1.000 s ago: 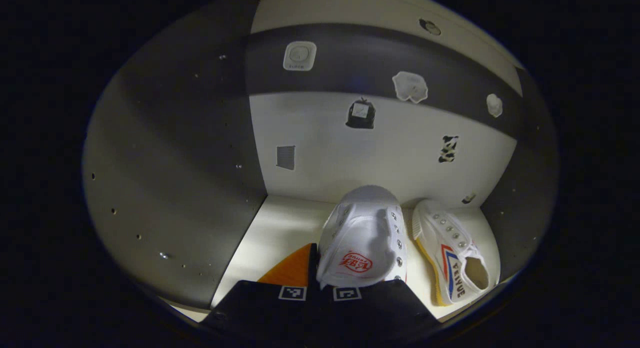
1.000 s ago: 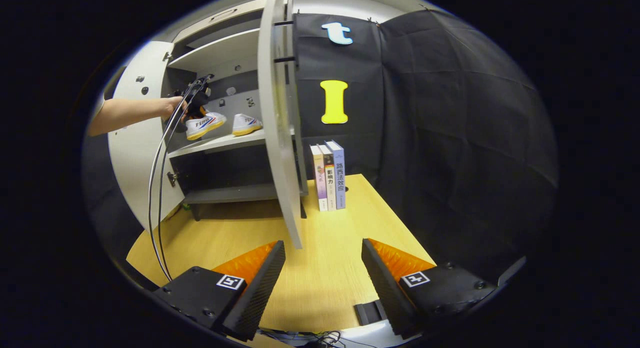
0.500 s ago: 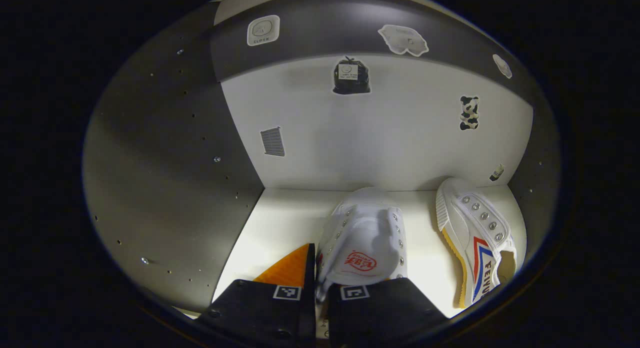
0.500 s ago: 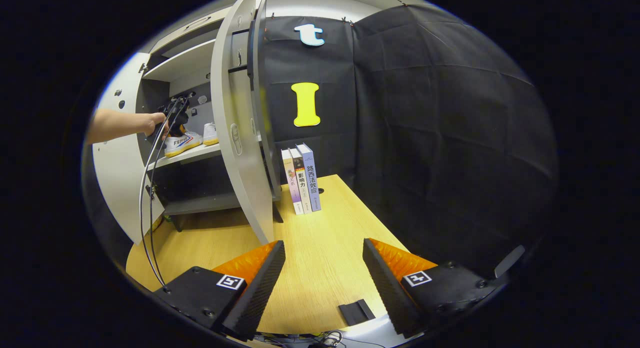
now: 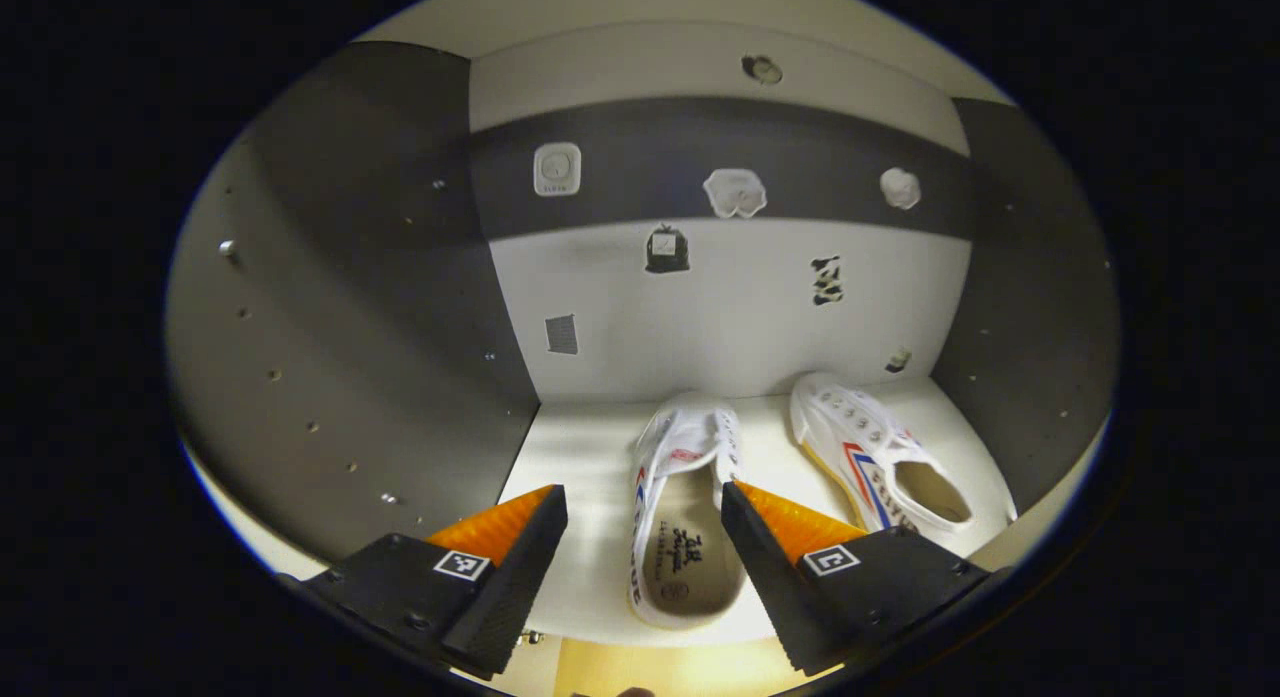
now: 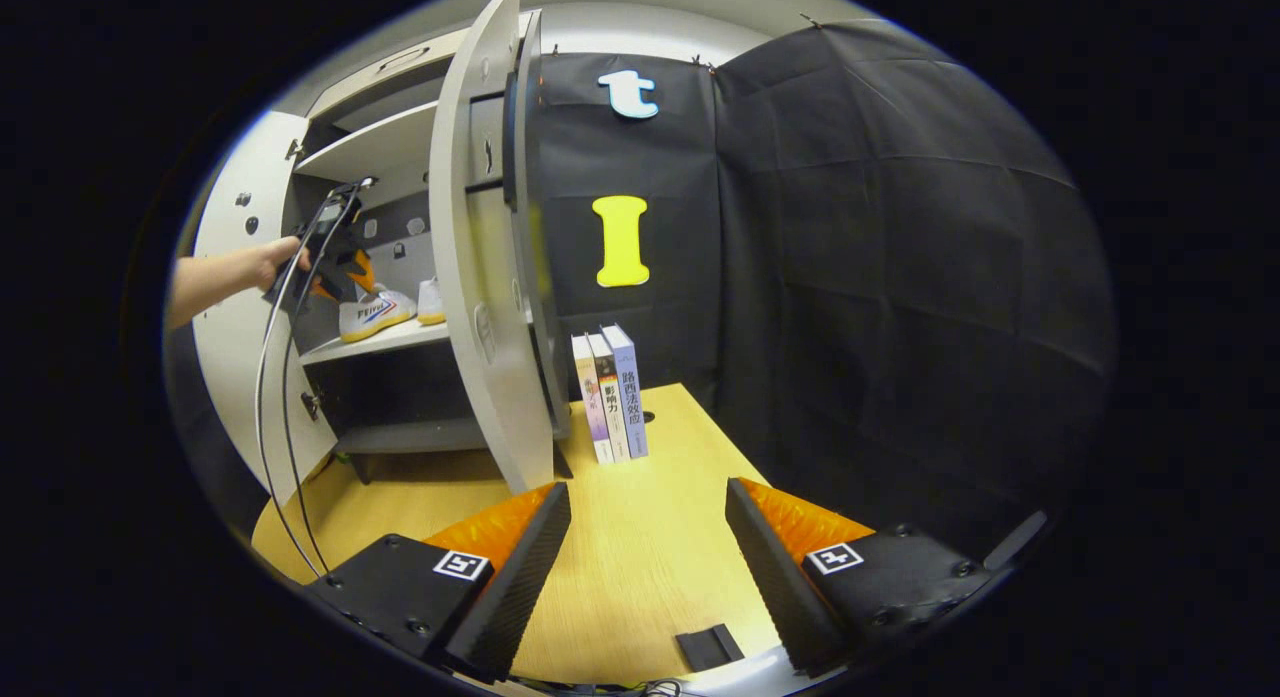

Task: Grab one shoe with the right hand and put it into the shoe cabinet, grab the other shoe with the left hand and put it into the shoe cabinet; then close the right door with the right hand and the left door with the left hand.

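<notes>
Left gripper view: both shoes (image 5: 685, 507) (image 5: 880, 457) sit on the cabinet shelf (image 5: 580, 457), left gripper (image 5: 640, 552) wide and empty. At ten o'clock from the wide, empty right gripper (image 6: 645, 562), both doors (image 6: 485, 277) remain open.

Two cameras, one close and one far
Left gripper view faces into the shoe cabinet (image 5: 330, 307) closely; right gripper view sees this cabinet from farther off, above the table (image 6: 640, 567)
</notes>
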`<state>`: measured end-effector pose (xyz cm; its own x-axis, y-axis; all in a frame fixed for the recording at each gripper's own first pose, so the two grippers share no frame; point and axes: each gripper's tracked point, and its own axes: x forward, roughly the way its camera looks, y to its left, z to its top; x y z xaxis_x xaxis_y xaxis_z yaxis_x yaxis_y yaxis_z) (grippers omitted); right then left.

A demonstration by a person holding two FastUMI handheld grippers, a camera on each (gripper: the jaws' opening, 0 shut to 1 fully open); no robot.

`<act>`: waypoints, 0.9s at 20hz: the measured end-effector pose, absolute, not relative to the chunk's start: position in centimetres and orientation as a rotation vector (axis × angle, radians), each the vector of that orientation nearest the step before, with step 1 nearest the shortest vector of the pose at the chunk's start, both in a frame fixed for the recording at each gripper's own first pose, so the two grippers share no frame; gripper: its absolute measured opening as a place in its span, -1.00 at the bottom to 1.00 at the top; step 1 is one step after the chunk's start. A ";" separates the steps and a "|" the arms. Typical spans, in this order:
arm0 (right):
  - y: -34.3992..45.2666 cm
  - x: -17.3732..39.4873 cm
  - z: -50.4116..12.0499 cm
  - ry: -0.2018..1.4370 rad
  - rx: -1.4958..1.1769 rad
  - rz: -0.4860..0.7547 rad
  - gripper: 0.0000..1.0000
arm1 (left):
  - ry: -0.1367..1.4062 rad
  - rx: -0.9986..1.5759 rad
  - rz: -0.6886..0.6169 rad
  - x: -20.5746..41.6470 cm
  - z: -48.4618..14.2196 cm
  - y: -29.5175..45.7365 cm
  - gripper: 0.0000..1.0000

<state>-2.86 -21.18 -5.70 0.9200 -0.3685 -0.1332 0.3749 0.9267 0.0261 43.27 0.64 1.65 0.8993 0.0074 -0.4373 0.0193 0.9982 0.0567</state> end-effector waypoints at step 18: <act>-26.1 1.2 12.1 -0.124 0.016 -0.429 0.97 | 0.070 -0.088 -0.081 12.4 -0.8 0.6 0.94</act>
